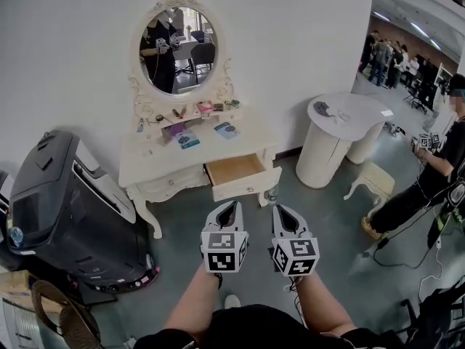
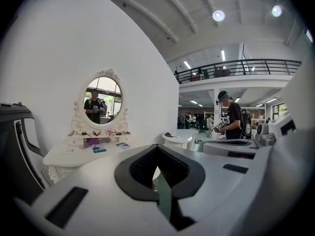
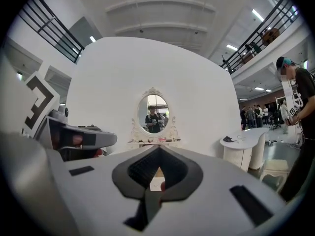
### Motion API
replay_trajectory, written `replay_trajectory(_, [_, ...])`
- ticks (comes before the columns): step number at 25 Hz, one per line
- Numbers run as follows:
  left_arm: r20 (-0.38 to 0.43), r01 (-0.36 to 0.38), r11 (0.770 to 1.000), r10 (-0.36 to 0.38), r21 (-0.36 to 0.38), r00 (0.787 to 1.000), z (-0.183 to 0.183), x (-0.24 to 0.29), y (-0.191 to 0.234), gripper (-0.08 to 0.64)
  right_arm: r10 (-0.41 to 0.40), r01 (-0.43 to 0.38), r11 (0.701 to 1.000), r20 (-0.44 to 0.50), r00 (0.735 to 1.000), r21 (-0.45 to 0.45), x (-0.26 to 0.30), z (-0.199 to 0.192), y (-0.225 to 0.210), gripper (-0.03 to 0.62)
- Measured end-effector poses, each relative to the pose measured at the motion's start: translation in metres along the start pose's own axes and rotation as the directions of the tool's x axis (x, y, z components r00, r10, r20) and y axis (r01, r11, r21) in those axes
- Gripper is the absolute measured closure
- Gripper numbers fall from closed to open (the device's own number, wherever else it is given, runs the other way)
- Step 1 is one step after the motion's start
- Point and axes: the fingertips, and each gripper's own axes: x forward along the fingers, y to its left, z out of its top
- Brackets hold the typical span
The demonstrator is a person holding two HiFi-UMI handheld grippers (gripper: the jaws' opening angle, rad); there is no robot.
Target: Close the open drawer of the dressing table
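Observation:
The white dressing table [image 1: 156, 167] stands against the wall under an oval mirror [image 1: 176, 51]. Its right drawer [image 1: 243, 176] is pulled out, and the wooden inside shows nothing in it. My left gripper [image 1: 234, 206] and right gripper [image 1: 282, 210] hang side by side over the floor, just short of the drawer front and apart from it. Both point at the table, jaws shut with nothing between them. The left gripper view shows the table [image 2: 74, 154] to the left beyond the left gripper [image 2: 157, 148]. In the right gripper view the mirror [image 3: 154, 113] is straight ahead of the right gripper [image 3: 158, 149].
A large black machine [image 1: 65, 209] sits left of the table, with a wicker basket [image 1: 51, 311] nearer me. On the right stand a round white table [image 1: 345, 118] and a white stool [image 1: 372, 180], with a person [image 1: 439, 166] beside them. Small items and blue cards [image 1: 189, 141] lie on the tabletop.

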Motion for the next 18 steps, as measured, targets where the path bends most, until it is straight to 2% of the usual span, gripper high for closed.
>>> replay_trajectory(5, [-0.005,0.0,1.0,0.0,0.009,1.0,0.01,0.037,0.03,0.565,-0.012,0.012,1.0,-0.009,1.0,0.014,0.048,0.002,-0.009,0.581])
replay_trajectory(18, [-0.094,-0.04,0.999,0.038,-0.02,0.995,-0.024,0.106,0.081,0.565,0.027,-0.021,0.998,-0.092,0.995,0.059,0.146,-0.041,-0.022,0.581])
